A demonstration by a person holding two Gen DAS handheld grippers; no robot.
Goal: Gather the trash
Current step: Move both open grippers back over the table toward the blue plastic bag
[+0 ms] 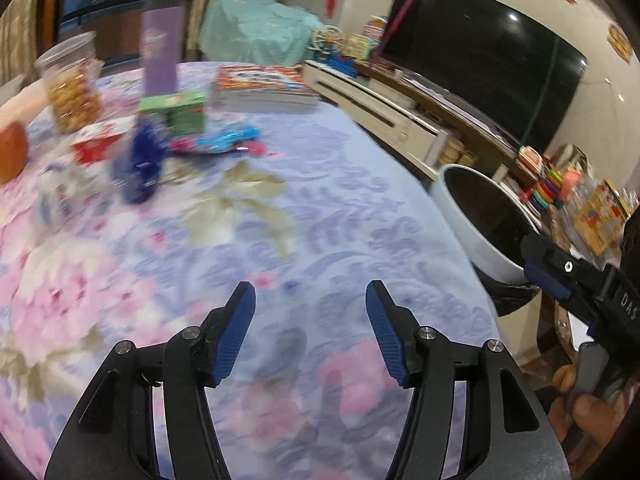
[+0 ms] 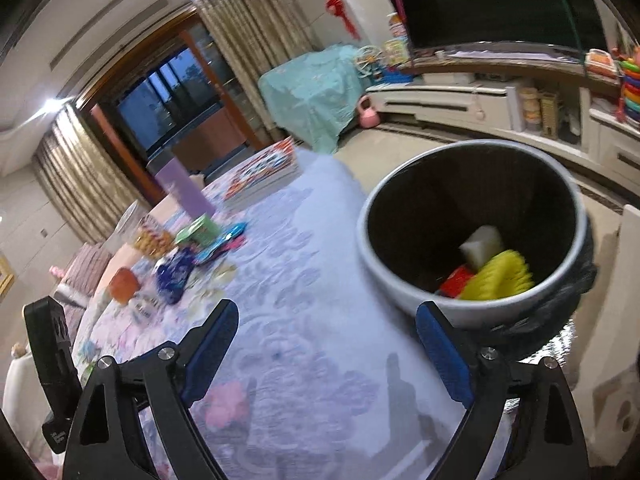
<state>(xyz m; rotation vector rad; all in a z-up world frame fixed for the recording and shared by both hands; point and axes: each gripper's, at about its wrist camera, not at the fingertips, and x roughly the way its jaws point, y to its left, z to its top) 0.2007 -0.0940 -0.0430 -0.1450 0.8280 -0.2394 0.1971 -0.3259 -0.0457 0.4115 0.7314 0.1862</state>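
A white round trash bin [image 2: 400,280] with a black liner stands beside the table's right edge; a yellow item [image 2: 500,276], a red piece [image 2: 456,280] and a white block [image 2: 482,244] lie inside it. My right gripper [image 2: 326,314] is open and empty over the table edge next to the bin. My left gripper [image 1: 311,290] is open and empty above the floral tablecloth [image 1: 320,200]. A crumpled blue wrapper [image 1: 140,168] [image 2: 174,274] and a blue-pink wrapper [image 1: 224,142] lie farther off on the table. The bin [image 1: 460,216] also shows in the left wrist view.
On the far table stand a jar of snacks [image 1: 70,88], a purple carton [image 1: 162,52], a green box [image 1: 176,112], a red-white box [image 1: 100,140], an orange object [image 1: 12,148] and a stack of books [image 1: 264,88]. A TV [image 1: 480,52] and low cabinet [image 1: 380,112] stand behind.
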